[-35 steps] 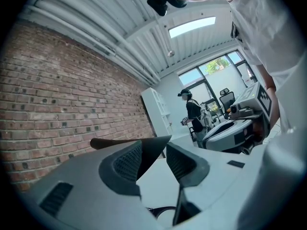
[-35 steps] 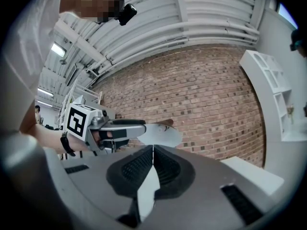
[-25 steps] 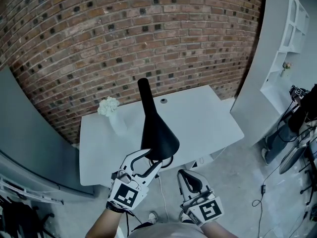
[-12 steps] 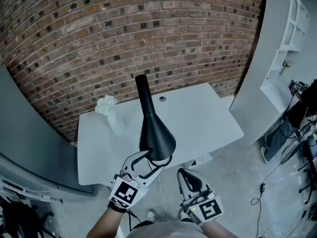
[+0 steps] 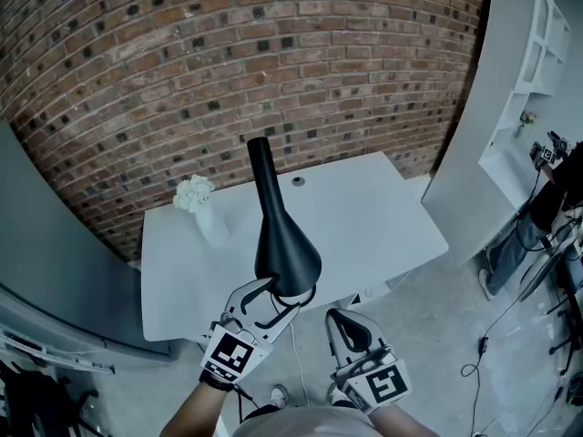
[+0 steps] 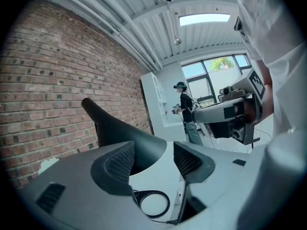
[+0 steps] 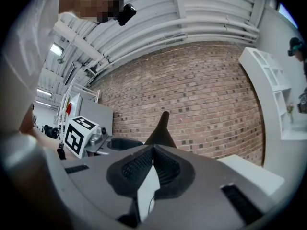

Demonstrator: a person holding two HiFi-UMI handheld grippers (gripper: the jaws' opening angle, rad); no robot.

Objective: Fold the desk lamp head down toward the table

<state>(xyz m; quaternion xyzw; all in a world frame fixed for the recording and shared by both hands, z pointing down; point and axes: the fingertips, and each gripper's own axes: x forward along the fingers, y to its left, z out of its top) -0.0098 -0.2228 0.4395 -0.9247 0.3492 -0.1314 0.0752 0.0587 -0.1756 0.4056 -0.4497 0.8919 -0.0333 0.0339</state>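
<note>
The black desk lamp's cone-shaped head (image 5: 284,248) stands over the white table's (image 5: 383,217) near edge, its narrow neck pointing up and away. My left gripper (image 5: 271,297) is just under the shade's wide rim with its jaws wide open. In the left gripper view the shade (image 6: 129,135) lies just beyond the left gripper (image 6: 153,159), and the pads are not pressing on it. A black ring (image 6: 153,202) with a cable lies below. My right gripper (image 5: 351,330) hangs to the right, off the table's edge, shut on nothing. In its own view the right gripper (image 7: 153,164) has its pads together.
A white vase of flowers (image 5: 202,203) stands on the table's left side. A brick wall (image 5: 273,53) runs behind the table. A white shelf unit (image 5: 519,89) stands at the right and a grey panel (image 5: 46,235) at the left. A person (image 6: 184,109) stands far off.
The left gripper's jaws have opened off the shade's rim and the gripper has sunk a little. The lamp head sits slightly lower and further left. The right gripper has not moved.
</note>
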